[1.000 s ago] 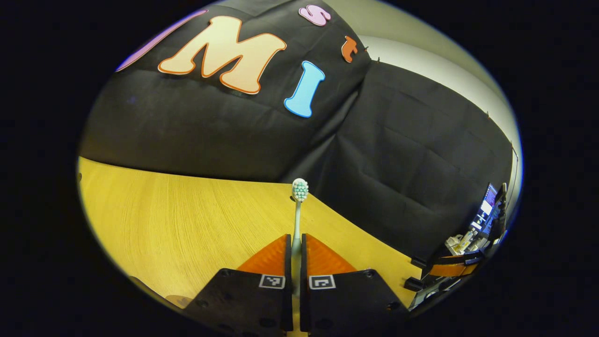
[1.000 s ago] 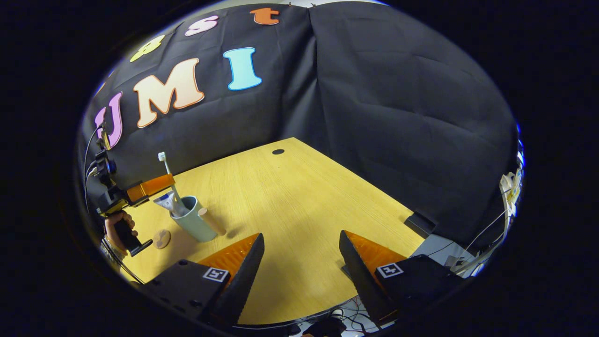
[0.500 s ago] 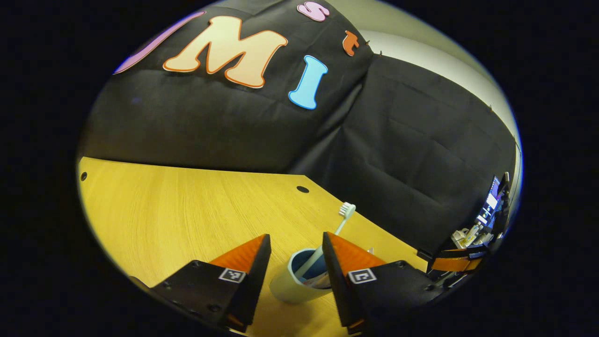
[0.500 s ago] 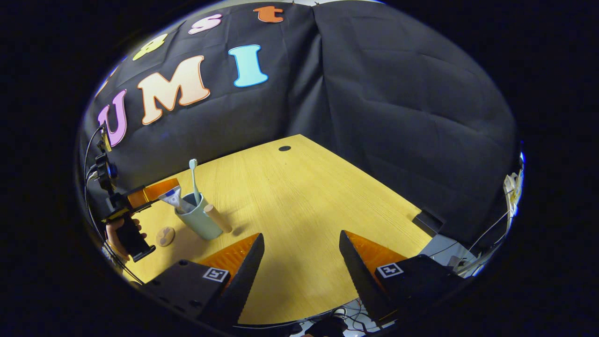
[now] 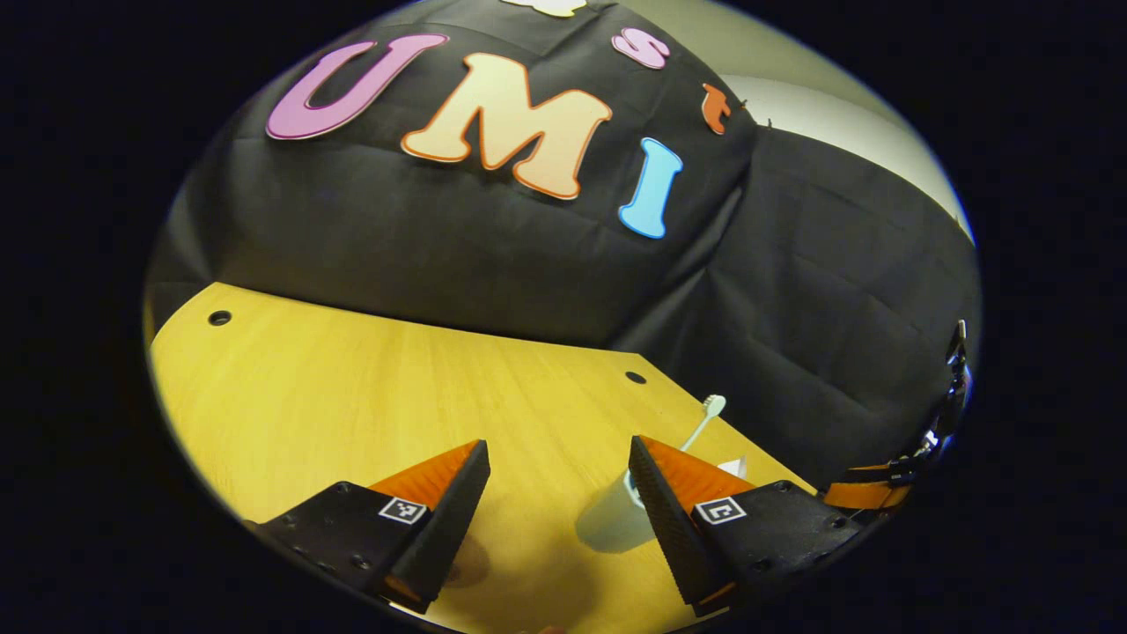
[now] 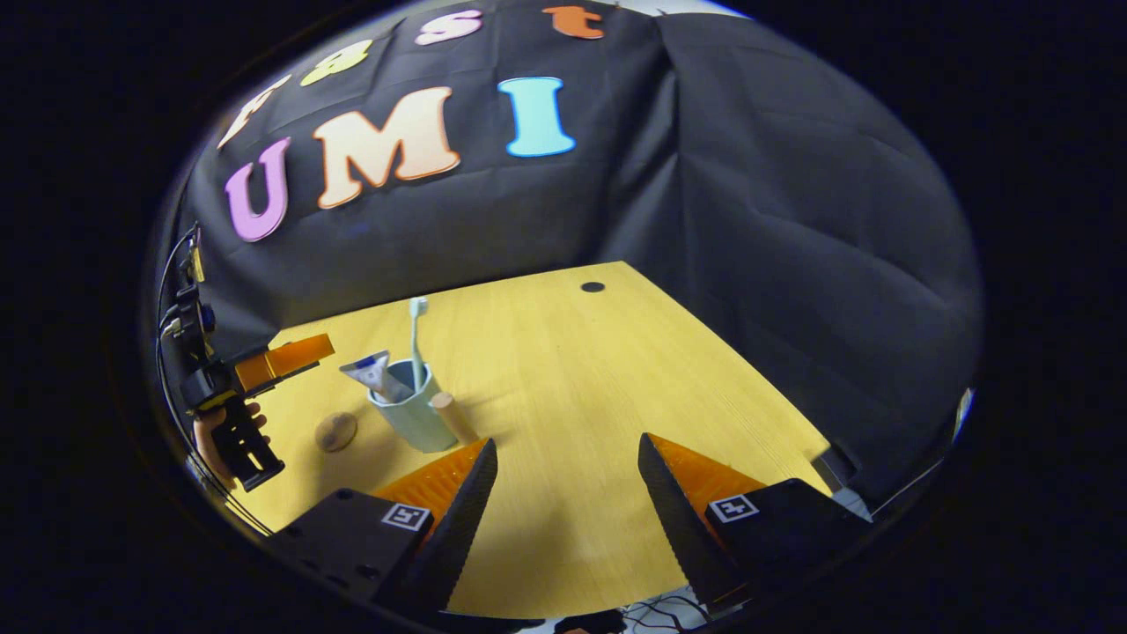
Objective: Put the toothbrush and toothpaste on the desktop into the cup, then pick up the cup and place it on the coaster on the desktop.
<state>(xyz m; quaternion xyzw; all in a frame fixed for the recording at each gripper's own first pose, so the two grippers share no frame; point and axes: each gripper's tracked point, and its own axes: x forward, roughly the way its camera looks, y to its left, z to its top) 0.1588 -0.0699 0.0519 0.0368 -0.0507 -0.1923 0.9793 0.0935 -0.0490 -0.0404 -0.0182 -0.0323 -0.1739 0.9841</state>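
While both hand-held grippers (image 5: 556, 493) (image 6: 568, 489) gape empty: pale green cup (image 6: 414, 421), toothbrush (image 6: 416, 339) upright inside.

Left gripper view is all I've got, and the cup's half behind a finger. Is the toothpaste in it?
Observer: Yes. In the right gripper view the toothpaste stands in the cup next to the toothbrush.
Operator: Coaster?
Observer: The coaster lies flat on the desk beside the cup, with a gap between them. The cup is not on it yet.
Operator: Right gripper free?
Observer: The right gripper is open with nothing between its fingers. The cup's wooden handle points roughly toward it.
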